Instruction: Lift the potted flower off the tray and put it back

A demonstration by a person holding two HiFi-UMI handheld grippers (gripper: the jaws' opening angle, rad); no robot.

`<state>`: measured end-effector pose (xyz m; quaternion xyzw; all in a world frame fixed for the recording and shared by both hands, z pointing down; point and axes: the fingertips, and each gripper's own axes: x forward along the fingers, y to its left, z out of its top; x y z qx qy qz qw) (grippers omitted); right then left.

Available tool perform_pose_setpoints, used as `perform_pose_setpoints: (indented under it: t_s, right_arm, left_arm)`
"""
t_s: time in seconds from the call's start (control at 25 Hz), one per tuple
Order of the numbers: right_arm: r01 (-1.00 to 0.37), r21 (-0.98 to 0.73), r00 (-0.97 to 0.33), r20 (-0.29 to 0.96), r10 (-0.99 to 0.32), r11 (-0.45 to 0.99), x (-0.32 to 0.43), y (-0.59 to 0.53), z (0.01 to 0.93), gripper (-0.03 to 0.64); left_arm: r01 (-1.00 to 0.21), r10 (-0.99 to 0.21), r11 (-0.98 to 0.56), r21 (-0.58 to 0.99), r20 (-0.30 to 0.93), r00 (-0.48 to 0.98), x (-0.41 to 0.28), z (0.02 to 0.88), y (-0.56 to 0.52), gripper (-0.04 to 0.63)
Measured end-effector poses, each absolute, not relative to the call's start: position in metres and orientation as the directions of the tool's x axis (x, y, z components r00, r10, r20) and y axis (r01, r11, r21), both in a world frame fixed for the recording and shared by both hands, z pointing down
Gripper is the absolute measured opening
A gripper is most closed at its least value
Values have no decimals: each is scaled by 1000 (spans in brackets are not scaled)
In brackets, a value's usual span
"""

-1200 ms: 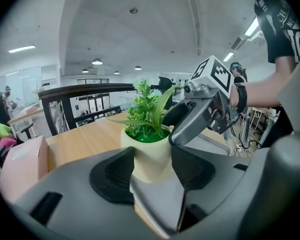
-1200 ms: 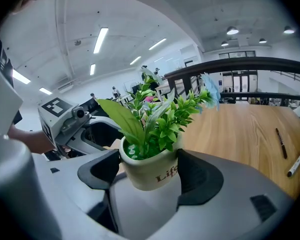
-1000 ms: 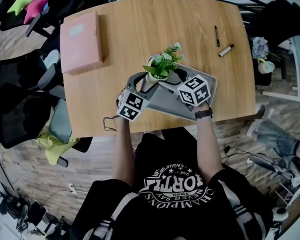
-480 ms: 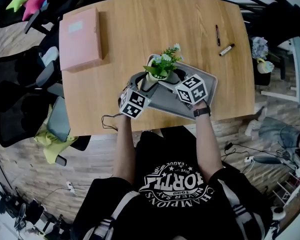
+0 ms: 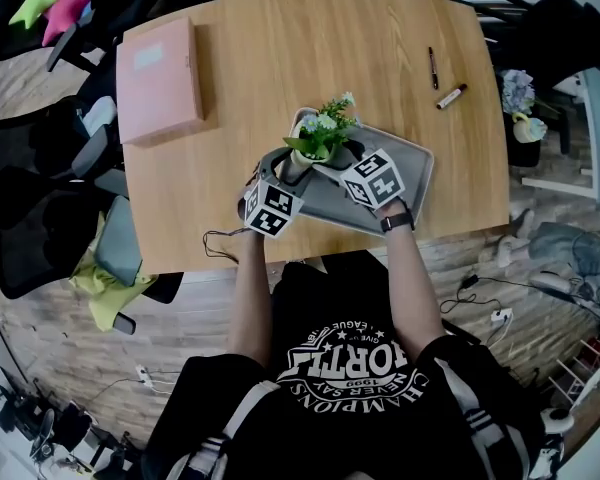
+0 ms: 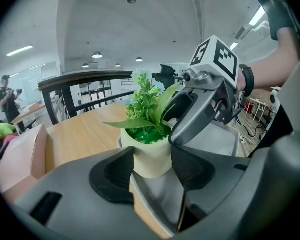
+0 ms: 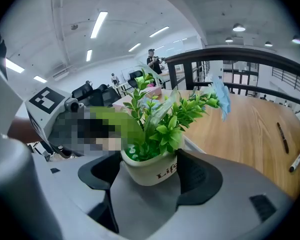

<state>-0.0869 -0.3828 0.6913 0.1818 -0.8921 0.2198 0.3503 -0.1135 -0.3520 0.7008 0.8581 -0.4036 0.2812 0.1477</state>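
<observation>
Both grippers have come down a little since the earlier frames, and the potted flower (image 5: 310, 144) has come down with them. Its cream pot stands upright over the near left corner of the grey tray (image 5: 416, 173); whether its base touches the tray floor cannot be told. Green leaves and a pale blue bloom rise above the rim. The left gripper (image 5: 285, 165) clamps the pot from the person's left, its dark pads (image 6: 112, 176) pressed against the pot's sides. The right gripper (image 5: 327, 165) grips the same pot from the other side, its pads (image 7: 197, 176) tight on the pot wall. The tray lies near the front edge of a wooden table (image 5: 280, 48). A pink box (image 5: 160, 80) sits at the table's far left, and a black pen (image 5: 433, 68) and a marker (image 5: 452, 96) lie apart at the far right.
</observation>
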Motion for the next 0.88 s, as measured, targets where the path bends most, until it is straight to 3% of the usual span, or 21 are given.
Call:
perform_pose_setpoints:
  t_s: [0.88]
  right_arm:
    - [-572, -183, -633, 719, -288, 799, -72, -377, 681, 359]
  left_arm:
    - [-793, -621, -608, 33, 604, 500, -121, 698, -342, 256]
